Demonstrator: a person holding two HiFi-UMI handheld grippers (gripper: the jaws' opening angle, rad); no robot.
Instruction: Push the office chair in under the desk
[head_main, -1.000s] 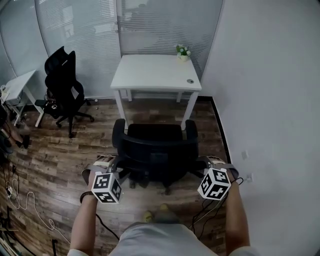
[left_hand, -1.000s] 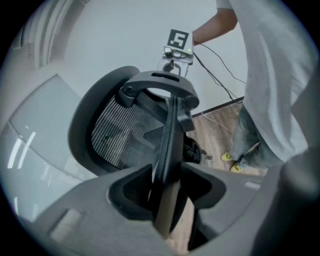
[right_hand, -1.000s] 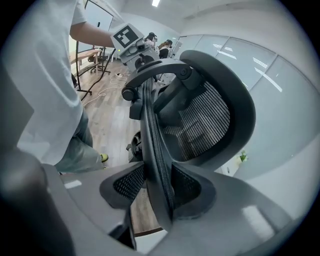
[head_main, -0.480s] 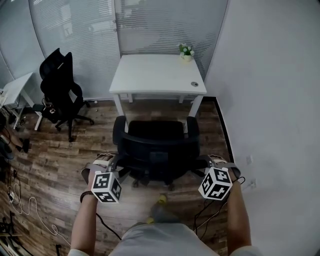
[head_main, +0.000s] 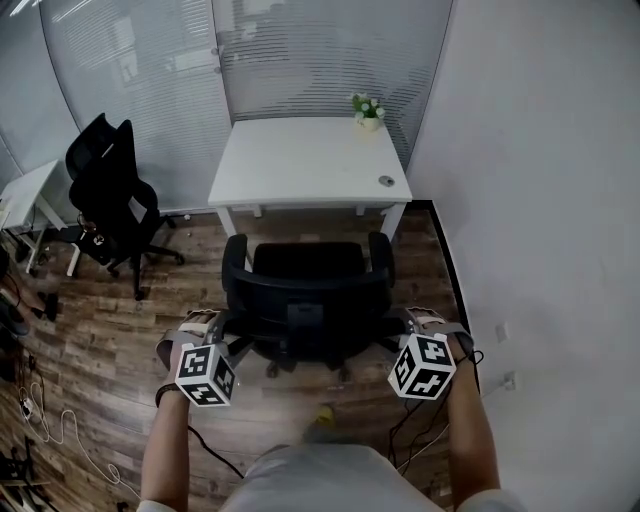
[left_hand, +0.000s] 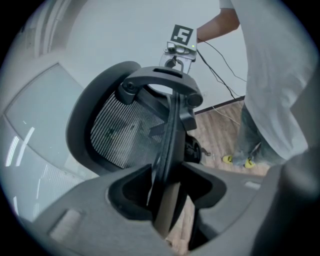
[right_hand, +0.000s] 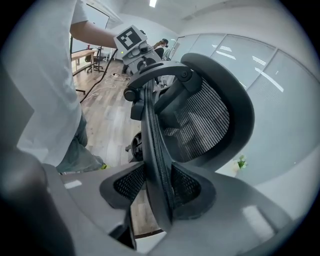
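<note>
The left gripper (head_main: 218, 328) and right gripper (head_main: 408, 325) each clamp 1 side edge of the black office chair (head_main: 305, 300) backrest. The chair faces the white desk (head_main: 300, 160), just before it. A small pot (head_main: 368, 123) there holds a flowering plant (head_main: 365, 103).

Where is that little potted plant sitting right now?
In the head view, the potted plant stands on the far right corner of the white desk, by the window blinds, beyond the black office chair.
</note>
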